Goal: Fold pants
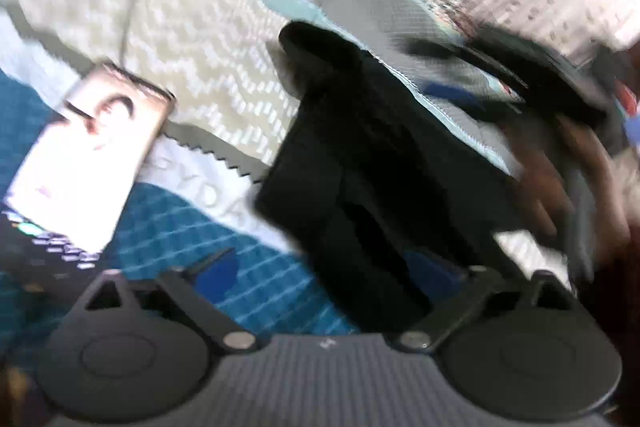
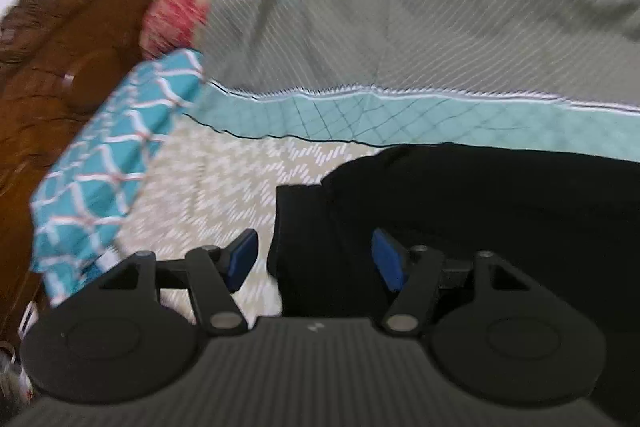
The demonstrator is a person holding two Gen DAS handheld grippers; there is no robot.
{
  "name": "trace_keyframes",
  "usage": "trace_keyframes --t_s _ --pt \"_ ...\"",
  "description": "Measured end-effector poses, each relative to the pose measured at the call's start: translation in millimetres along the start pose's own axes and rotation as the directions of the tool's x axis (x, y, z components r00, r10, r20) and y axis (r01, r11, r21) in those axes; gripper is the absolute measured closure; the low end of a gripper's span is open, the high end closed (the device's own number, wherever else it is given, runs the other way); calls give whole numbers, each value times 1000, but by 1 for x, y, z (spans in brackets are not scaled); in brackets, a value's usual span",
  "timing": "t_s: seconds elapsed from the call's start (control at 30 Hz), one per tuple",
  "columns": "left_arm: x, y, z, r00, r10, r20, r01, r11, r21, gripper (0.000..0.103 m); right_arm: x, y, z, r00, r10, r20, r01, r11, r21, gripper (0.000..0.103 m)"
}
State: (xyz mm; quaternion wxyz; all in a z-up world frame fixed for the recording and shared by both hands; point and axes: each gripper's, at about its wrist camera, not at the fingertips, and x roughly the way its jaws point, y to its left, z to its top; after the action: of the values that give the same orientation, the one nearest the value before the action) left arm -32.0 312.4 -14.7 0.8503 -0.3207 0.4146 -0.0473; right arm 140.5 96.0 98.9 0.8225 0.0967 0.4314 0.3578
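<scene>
Here, my left gripper [image 1: 332, 267] stands with jaws spread wide, blue pads clear of cloth; my right gripper [image 2: 316, 259] is likewise parted, gripping nothing. The black pants [image 1: 360, 167] lie folded into a thick, matte, dark bundle on the bedspread [image 2: 240, 179], running from between my left jaws toward 12 o'clock, and at 2 o'clock from my right jaws. A printed card [image 1: 92, 155] lies at 10 o'clock. White lettering beside it reads partly "YDA"; the rest is blurred.
</scene>
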Motion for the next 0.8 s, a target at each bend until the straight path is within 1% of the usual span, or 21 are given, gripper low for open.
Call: trace_keyframes --t_s 0.03,0.1,0.13,0.17,0.2,0.23,0.27,0.33,0.4,0.43,0.5,0.53,0.57,0.6,0.63,0.67,0.7,0.73,0.8 --pt "9 2 4 1000 -9 -9 8 999 -33 6 -20 -5 -10 1000 -1 13 1 1000 -23 38" --pt "28 9 11 1000 -27 -12 26 994 -105 14 -51 -15 -34 999 -14 30 15 999 -50 39" --pt "35 13 13 1000 -25 -8 24 991 -130 38 -65 -21 -50 999 -18 26 19 999 -41 40" --pt "41 15 15 1000 0 -11 -2 989 -148 64 -73 -28 -64 1000 -20 10 20 1000 -23 42" --pt "40 15 16 1000 25 -18 -28 986 -164 68 -77 -33 -78 1000 -25 -14 25 1000 -20 48" --pt "36 16 16 1000 20 -16 -23 983 -183 79 -77 -36 -92 999 -42 -34 41 999 -32 52" --pt "25 14 14 1000 16 -3 -16 981 -194 82 -77 -37 -104 997 -61 -48 59 997 -48 53" --pt "-6 5 6 997 54 53 -45 988 -150 83 -76 -38 -123 995 -60 -76 57 997 -42 54" --pt "-35 4 -9 991 89 103 -76 990 -119 83 -71 -37 -138 994 -1 -106 2 1000 7 54" --pt "-43 5 -18 988 110 105 -96 987 -127 83 -65 -35 -146 992 25 -124 -23 1000 17 54" --pt "-40 11 -31 987 149 67 -137 978 -155 81 -52 -29 -157 987 28 -160 -28 1000 2 53" --pt "-32 14 -36 984 172 42 -163 974 -160 76 -44 -27 -161 984 23 -176 -24 1000 -6 52" --pt "-26 17 -39 980 198 28 -191 968 -165 69 -39 -25 -165 986 10 -168 -16 999 -32 53" --pt "-22 19 -42 976 215 28 -207 964 -169 66 -39 -23 -164 987 8 -162 -16 999 -49 53" --pt "-23 19 -43 976 215 32 -206 962 -177 62 -41 -20 -160 987 9 -162 -18 998 -55 53" --pt "-31 20 -46 977 212 37 -202 963 -181 55 -46 -19 -156 988 15 -153 -23 998 -55 53" --pt "-37 17 -44 974 223 49 -211 962 -174 47 -54 -20 -153 991 18 -133 -26 998 -58 53" --pt "-45 16 -44 967 245 73 -231 960 -160 45 -62 -21 -151 994 12 -111 -20 998 -63 53" --pt "-65 10 -40 948 286 138 -268 954 -133 45 -80 -26 -150 998 -8 -70 3 997 -72 53"
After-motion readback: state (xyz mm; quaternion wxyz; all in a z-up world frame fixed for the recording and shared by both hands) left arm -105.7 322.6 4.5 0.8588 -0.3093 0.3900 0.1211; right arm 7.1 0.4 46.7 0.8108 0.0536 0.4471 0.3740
